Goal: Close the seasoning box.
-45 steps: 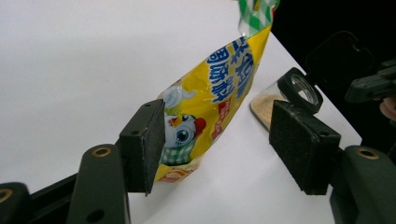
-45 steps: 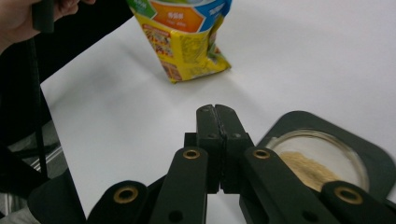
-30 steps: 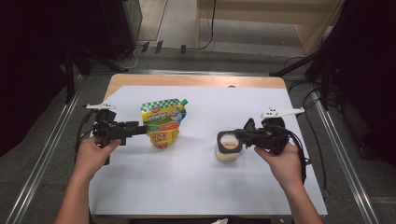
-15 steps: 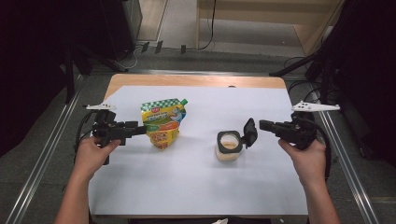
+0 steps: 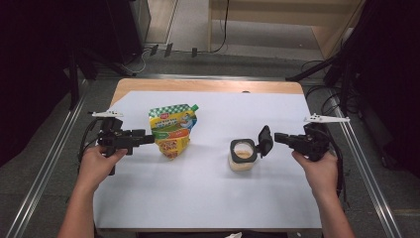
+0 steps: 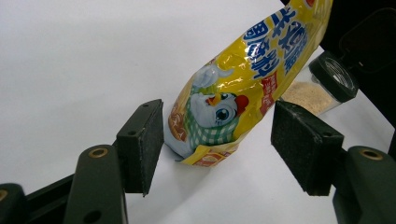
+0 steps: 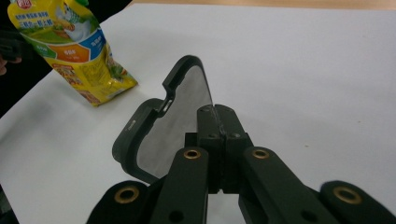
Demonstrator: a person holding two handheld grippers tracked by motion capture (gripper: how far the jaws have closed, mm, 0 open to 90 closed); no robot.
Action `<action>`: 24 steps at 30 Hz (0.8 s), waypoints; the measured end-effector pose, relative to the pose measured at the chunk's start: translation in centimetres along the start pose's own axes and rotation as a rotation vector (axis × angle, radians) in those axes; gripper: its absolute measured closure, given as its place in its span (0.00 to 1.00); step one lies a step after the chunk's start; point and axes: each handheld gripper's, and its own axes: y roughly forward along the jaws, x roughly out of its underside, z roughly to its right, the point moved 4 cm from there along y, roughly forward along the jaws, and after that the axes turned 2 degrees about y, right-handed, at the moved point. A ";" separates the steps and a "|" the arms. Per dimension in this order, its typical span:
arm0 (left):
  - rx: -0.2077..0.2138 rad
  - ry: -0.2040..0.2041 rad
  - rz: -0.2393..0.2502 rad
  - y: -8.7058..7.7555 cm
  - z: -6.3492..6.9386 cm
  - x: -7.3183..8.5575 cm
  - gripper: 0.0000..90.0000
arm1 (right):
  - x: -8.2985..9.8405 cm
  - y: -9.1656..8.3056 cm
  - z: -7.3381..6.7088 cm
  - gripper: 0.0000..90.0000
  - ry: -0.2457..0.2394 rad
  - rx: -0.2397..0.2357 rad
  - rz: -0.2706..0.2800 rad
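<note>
White sheeting covers the table (image 5: pixel 198 198), with a strip of bare wood left showing along its far edge and dark floor and cables seen beyond. A yellow snack pouch (image 5: pixel 172 130) with a green spout is seen toward the left side of the table, roughly midway between the near and far edges. In the left gripper view, its lower end (image 6: pixel 210 126) is found between the two black pads of the left gripper (image 5: pixel 148 138); the left pad (image 6: pixel 142 144) lies just against the pouch's edge, while the right pad stands clear of it, so the pouch is not clamped. These jaws have just been opening a little, with the pouch between them.

A small clear jar (image 5: pixel 242 158) of pale powder is placed right of the table's middle, its black flip lid (image 5: pixel 265 140) hinged open and standing upright at its right side. The jar is also seen far off in the left gripper view (image 6: pixel 322 84).

The right gripper (image 5: pixel 279 138) is held near the right edge of the table, its jaws brought fully together on nothing. In the right gripper view, the open lid (image 7: pixel 163 135) is seen just ahead of the closed tips (image 7: pixel 219 119); whether it is touched cannot be told.
</note>
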 end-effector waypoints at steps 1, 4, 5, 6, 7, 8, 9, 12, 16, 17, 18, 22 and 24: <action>0.000 -0.001 0.000 -0.1 0.0 0.0 0.40 | 0.1 0.2 -0.1 1.00 0.000 -0.003 -0.005; -0.006 0.000 0.009 -0.3 -0.2 0.0 0.40 | 0.3 0.6 -0.5 1.00 -0.007 -0.015 -0.019; -0.008 0.000 0.011 -0.3 -0.3 0.0 0.40 | 0.3 0.7 -0.7 1.00 -0.008 -0.023 -0.020; -0.011 -0.001 0.012 -0.3 -0.3 0.0 0.40 | 0.4 0.8 -0.9 1.00 -0.007 -0.026 -0.022; -0.011 0.001 0.013 -0.3 -0.3 0.0 0.40 | 0.4 0.9 -1.0 1.00 -0.007 -0.031 -0.027; -0.011 0.004 0.013 -0.3 -0.3 0.0 0.40 | 0.5 1.1 -1.1 1.00 -0.008 -0.028 -0.030; -0.012 0.003 0.014 -0.3 -0.3 0.0 0.40 | 0.5 1.2 -1.2 1.00 -0.012 -0.025 -0.033; -0.013 0.004 0.014 -0.3 -0.3 0.0 0.40 | 0.6 1.5 -1.4 1.00 -0.009 -0.032 -0.037; -0.014 0.008 0.016 -0.3 -0.4 0.0 0.40 | 0.8 1.7 -1.8 1.00 -0.023 -0.036 -0.050; -0.015 0.007 0.016 -0.3 -0.4 0.0 0.40 | 0.8 1.8 -1.9 1.00 -0.026 -0.038 -0.052; -0.016 0.008 0.016 -0.3 -0.4 0.0 0.40 | 0.8 2.0 -1.9 1.00 -0.026 -0.041 -0.054; -0.017 0.003 0.022 -0.3 -0.4 -0.1 0.40 | 1.0 2.4 -2.3 1.00 -0.035 -0.049 -0.063; -0.015 -0.003 0.018 -0.4 -0.5 -0.1 0.39 | 1.1 2.7 -2.6 1.00 -0.042 -0.050 -0.069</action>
